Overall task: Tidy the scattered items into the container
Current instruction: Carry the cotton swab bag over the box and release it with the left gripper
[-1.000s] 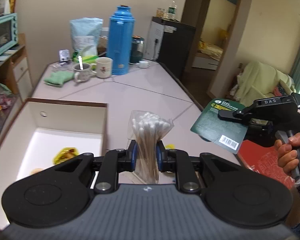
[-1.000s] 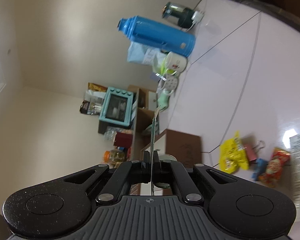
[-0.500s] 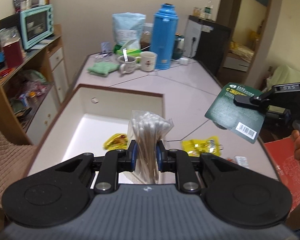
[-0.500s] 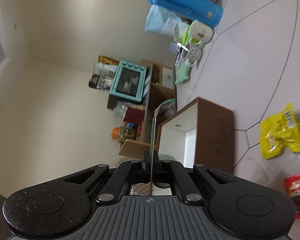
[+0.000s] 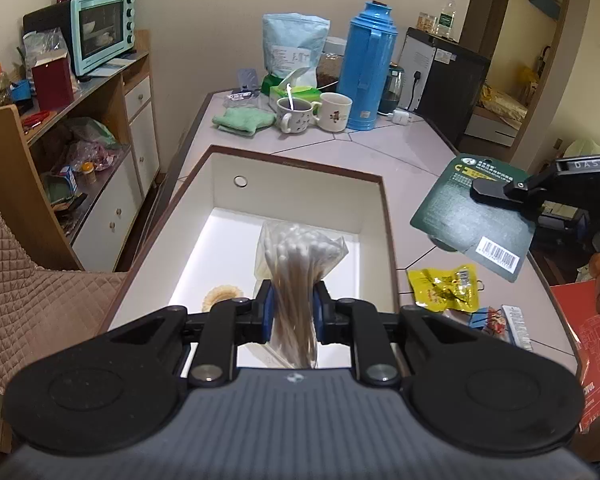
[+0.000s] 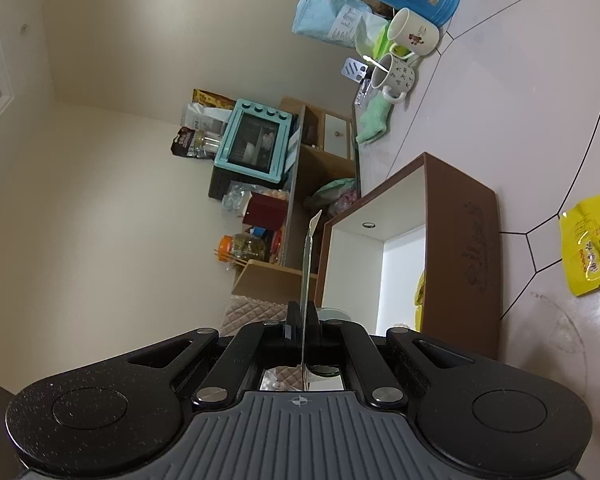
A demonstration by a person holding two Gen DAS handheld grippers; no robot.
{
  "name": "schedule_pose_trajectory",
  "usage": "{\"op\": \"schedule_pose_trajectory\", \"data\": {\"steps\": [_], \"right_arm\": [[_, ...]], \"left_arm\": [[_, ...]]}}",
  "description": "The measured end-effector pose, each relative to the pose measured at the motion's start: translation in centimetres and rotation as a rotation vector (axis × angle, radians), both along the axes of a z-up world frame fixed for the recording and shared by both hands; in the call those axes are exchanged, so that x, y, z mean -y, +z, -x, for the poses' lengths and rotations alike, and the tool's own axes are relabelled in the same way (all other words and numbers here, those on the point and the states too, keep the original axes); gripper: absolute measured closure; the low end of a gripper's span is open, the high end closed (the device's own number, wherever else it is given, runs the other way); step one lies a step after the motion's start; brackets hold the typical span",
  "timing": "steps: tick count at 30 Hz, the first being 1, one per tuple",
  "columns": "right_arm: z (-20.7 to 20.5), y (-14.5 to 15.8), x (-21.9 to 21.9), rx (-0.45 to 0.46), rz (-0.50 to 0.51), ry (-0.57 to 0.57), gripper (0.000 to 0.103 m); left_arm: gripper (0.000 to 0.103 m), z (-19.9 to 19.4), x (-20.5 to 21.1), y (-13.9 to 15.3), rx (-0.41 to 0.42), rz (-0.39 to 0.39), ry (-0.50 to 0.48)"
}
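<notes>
My left gripper (image 5: 293, 306) is shut on a clear bag of cotton swabs (image 5: 298, 258) and holds it above the open brown box (image 5: 384, 216) with a white inside. A round biscuit (image 5: 222, 296) lies in the box. My right gripper (image 5: 496, 194) is shut on a dark green card with a barcode (image 5: 474, 222), held above the table right of the box. In the right wrist view that gripper (image 6: 303, 316) holds the card (image 6: 309, 256) edge-on, beside the box (image 6: 460, 240). A yellow snack packet (image 5: 444, 284), binder clips (image 5: 485, 318) and a small white item (image 5: 518, 322) lie on the table.
A blue thermos (image 5: 366, 68), two mugs (image 5: 314, 112), a green cloth (image 5: 240, 120) and a pale blue bag (image 5: 294, 46) stand at the table's far end. A red booklet (image 5: 580, 340) lies at the right edge. A quilted chair (image 5: 32, 304) and shelves with a teal oven (image 5: 102, 28) are to the left.
My left gripper has moved left and up with the swabs, from beside the box to over it. The right gripper, still holding the card, has come closer to the box.
</notes>
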State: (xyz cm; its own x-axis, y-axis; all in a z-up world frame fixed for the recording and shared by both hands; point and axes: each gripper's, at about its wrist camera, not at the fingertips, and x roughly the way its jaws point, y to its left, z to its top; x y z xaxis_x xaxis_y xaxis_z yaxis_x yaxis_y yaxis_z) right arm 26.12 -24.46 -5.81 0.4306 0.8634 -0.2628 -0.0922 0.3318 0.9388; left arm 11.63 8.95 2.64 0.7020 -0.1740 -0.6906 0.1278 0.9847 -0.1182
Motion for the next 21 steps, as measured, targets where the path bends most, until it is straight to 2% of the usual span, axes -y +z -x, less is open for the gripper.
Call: {"op": "schedule_pose_trajectory", "data": {"steps": [21], "right_arm": [[0.5, -1.0, -4.3, -0.036, 0.048, -0.041, 0.103]], "left_arm": [[0.086, -3.7, -3.6, -4.9, -0.133, 0.007, -0.078]]}}
